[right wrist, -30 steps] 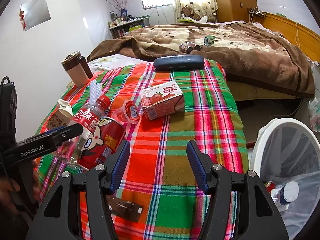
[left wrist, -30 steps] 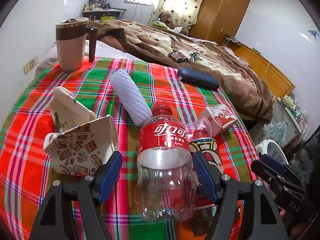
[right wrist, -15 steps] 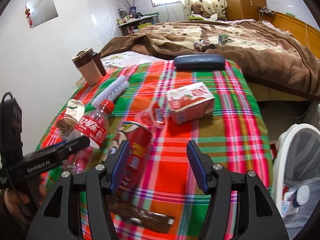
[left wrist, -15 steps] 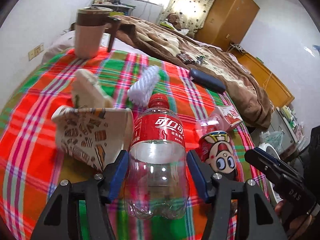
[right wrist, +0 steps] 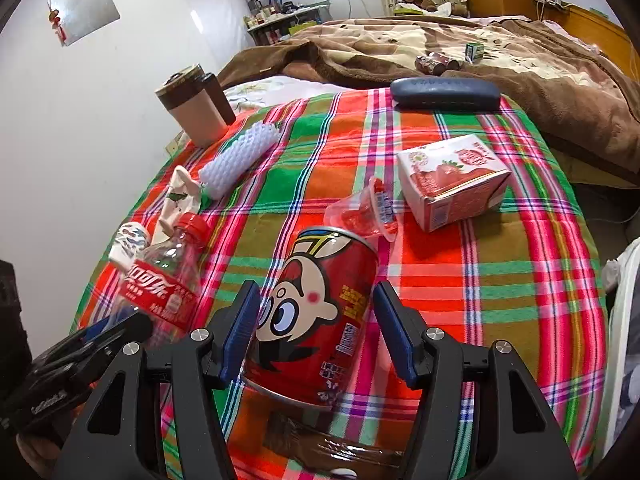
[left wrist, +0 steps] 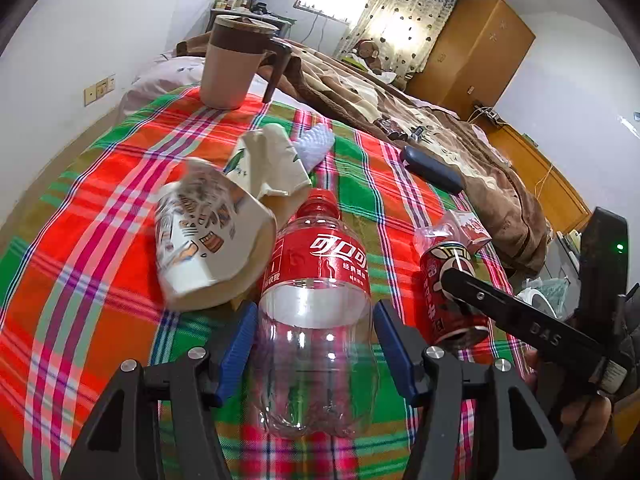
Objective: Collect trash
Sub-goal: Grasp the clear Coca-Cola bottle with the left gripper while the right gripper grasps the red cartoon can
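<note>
A clear plastic cola bottle (left wrist: 316, 264) with a red label and cap lies on the plaid cloth (left wrist: 100, 208). My left gripper (left wrist: 314, 320) is shut on its lower body, blue pads against both sides. Beside it on the right lies a red cartoon drink can (right wrist: 320, 312). My right gripper (right wrist: 316, 300) is open and straddles the can; a small gap shows at the right pad. A crushed printed paper cup (left wrist: 200, 240) and a crumpled paper bag (left wrist: 272, 164) lie left of the bottle. A jelly cup (right wrist: 360, 212) and a strawberry carton (right wrist: 456, 180) lie beyond the can.
A tan mug (left wrist: 232, 64) stands at the far left corner, with a white foam sleeve (right wrist: 240, 156) near it. A dark blue case (right wrist: 444, 90) lies at the cloth's far edge, against the brown blanket. A white bin's rim (right wrist: 624, 320) shows at the right.
My left jaws have closed onto the bottle and moved forward with it. My right gripper has moved left and forward until the can lies between its fingers. The paper cup has shifted.
</note>
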A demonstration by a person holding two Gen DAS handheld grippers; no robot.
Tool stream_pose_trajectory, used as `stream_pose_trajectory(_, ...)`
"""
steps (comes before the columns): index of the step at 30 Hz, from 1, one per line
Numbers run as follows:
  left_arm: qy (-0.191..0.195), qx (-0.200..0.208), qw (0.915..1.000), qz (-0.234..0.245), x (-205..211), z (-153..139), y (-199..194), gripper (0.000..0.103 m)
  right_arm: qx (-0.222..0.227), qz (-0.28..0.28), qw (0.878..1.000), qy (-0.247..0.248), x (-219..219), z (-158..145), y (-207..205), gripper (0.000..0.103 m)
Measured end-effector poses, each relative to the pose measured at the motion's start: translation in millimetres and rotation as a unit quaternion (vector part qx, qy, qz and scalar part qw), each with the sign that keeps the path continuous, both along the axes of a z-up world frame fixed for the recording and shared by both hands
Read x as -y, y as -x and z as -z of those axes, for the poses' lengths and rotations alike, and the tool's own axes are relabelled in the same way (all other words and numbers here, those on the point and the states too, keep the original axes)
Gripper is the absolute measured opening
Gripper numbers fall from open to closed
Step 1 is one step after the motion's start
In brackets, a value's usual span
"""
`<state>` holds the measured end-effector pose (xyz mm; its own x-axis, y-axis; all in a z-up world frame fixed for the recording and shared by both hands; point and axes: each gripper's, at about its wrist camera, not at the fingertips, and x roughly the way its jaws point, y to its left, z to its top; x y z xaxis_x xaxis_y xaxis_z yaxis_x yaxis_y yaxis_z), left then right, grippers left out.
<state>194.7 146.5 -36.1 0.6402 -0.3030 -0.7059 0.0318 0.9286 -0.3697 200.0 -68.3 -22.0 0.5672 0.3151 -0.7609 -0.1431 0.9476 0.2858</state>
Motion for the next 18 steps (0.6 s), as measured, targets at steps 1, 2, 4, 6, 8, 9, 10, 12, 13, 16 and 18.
stream_pose_trajectory(1, 0.000, 0.000, 1.0000, -0.002, -2.1, -0.1, 2.5, 0.060, -0.001, 0.001, 1.000, 0.000, -0.2, 0.8, -0.7, 0.060)
stream_pose_trajectory(2, 0.000, 0.001, 1.0000, -0.003, -3.5, 0.1, 4.0, 0.060, -0.001, 0.001, 1.000, -0.002, 0.4, 1.5, -0.7, 0.060)
stream_pose_trajectory(4, 0.000, 0.001, 1.0000, -0.007, -5.4, -0.2, 5.7, 0.060, -0.002, 0.002, 1.000, -0.004, 0.1, 1.8, -1.2, 0.060)
stream_pose_trajectory(6, 0.000, 0.000, 1.0000, -0.007, -5.7, -0.5, 5.7, 0.061, -0.002, 0.004, 1.000, 0.000, -1.0, 1.9, -1.8, 0.060)
stream_pose_trajectory(8, 0.001, -0.004, 1.0000, -0.005, -4.5, -0.1, 3.8, 0.062, -0.011, 0.003, 1.000, 0.002, -2.9, 3.9, -3.6, 0.060)
stream_pose_trajectory(9, 0.003, -0.007, 1.0000, -0.006, -4.2, 1.1, 2.6, 0.062, -0.013, 0.003, 1.000, 0.002, -3.9, 5.0, -4.3, 0.060)
stream_pose_trajectory(10, 0.003, -0.012, 0.9999, -0.006, -3.1, 2.7, 0.6, 0.062, -0.015, 0.002, 1.000, 0.003, -4.7, 6.0, -4.4, 0.060)
stream_pose_trajectory(12, -0.003, -0.020, 0.9998, -0.007, -1.2, 6.4, -2.3, 0.062, -0.012, 0.005, 1.000, 0.004, -4.8, 6.4, -4.2, 0.060)
stream_pose_trajectory(13, -0.005, -0.024, 0.9997, -0.008, -0.1, 8.0, -3.8, 0.063, -0.012, 0.004, 1.000, 0.004, -4.8, 6.6, -4.5, 0.060)
stream_pose_trajectory(16, -0.007, -0.028, 0.9996, -0.007, 1.1, 10.5, -5.9, 0.065, -0.013, 0.004, 1.000, 0.003, -3.8, 7.2, -5.3, 0.060)
stream_pose_trajectory(18, -0.008, -0.030, 0.9995, -0.009, 0.9, 11.6, -8.1, 0.066, -0.010, 0.002, 1.000, 0.002, -3.7, 7.0, -4.9, 0.059)
